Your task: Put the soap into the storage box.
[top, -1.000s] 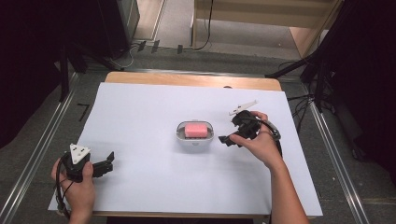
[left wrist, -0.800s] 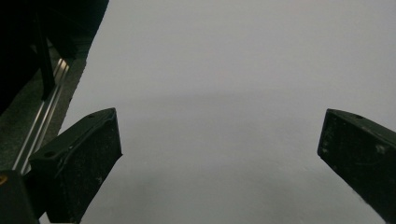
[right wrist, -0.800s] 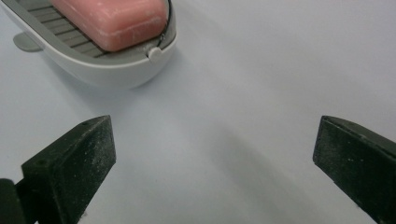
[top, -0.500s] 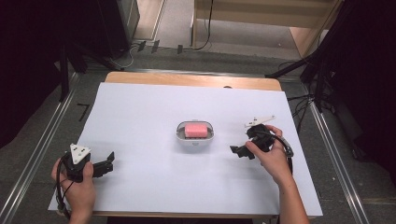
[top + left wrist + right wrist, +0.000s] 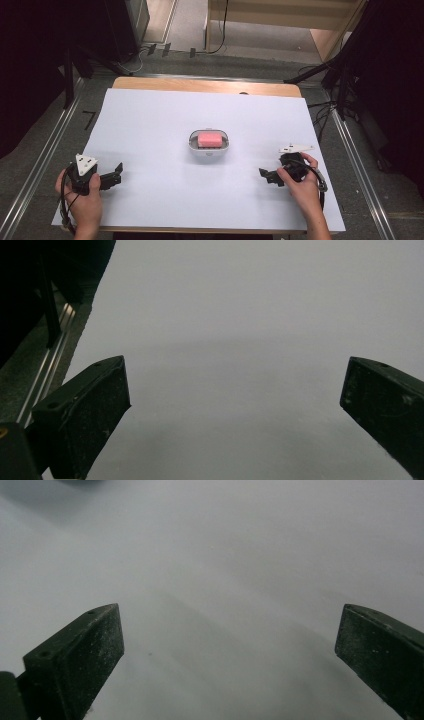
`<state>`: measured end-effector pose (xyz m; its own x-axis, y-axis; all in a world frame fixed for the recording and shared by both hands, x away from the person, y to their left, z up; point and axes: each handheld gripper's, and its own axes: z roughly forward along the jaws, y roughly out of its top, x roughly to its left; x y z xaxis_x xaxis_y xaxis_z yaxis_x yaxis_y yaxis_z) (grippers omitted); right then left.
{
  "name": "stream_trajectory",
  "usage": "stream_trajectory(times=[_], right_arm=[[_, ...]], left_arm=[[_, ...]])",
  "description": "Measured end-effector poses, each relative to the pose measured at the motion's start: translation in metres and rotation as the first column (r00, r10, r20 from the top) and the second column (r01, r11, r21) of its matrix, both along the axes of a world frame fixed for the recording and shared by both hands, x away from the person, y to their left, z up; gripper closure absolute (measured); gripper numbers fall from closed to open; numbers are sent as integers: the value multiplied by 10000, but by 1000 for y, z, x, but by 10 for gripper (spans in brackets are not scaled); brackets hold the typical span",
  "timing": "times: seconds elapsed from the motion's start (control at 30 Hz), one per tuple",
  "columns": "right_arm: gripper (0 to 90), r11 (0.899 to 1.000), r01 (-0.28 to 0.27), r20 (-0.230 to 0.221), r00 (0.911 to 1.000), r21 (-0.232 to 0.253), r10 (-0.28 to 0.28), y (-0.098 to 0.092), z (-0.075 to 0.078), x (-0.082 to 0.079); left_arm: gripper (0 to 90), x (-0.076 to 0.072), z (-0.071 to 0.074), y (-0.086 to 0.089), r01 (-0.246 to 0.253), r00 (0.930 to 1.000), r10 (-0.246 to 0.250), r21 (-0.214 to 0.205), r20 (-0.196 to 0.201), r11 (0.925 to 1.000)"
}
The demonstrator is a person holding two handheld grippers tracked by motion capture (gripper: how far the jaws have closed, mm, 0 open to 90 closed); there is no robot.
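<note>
A small grey oval dish (image 5: 208, 148) holding a pink rectangular block (image 5: 209, 139) sits at the centre of the frame on the white-covered table (image 5: 165, 115). The left gripper (image 5: 116, 176), lower left, and the right gripper (image 5: 264, 175), lower right, both rest with jaws spread wide, grasping nothing.

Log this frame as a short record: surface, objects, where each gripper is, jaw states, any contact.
surface: white sheet over a wooden table
object: pink block in a small grey dish, mid-sheet
left gripper: near-left corner of the sheet, jaws wide apart, nothing between them
right gripper: near-right, jaws wide apart, nothing between them
contact: neither gripper touches the dish
</note>
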<state>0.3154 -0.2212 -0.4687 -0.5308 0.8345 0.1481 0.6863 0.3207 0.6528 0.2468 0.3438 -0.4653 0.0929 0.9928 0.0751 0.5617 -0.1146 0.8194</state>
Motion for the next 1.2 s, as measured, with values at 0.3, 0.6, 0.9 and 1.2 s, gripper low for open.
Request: stream_trajectory(times=[0.3,0.6,0.9,1.2], right_arm=[[0,9975,551,302,9979,437,-565,-20,-14,-25],[0,9937,923,724,9927,631,-968,-38,-16,-48],[0,9793,1673,907,9798,1139,-1780,-69,-15,-69],[0,9520,2660,1201,9510,1513,-2848,-99,-12,-83]], left_arm=[[0,0,0,0,-14,10000,14,-32,19,10000],[0,0,0,0,-21,10000,21,-60,25,10000],[0,0,1,5,-68,10000,66,-482,-38,9988],[0,1,1,5,-84,9999,77,-492,-143,9988]])
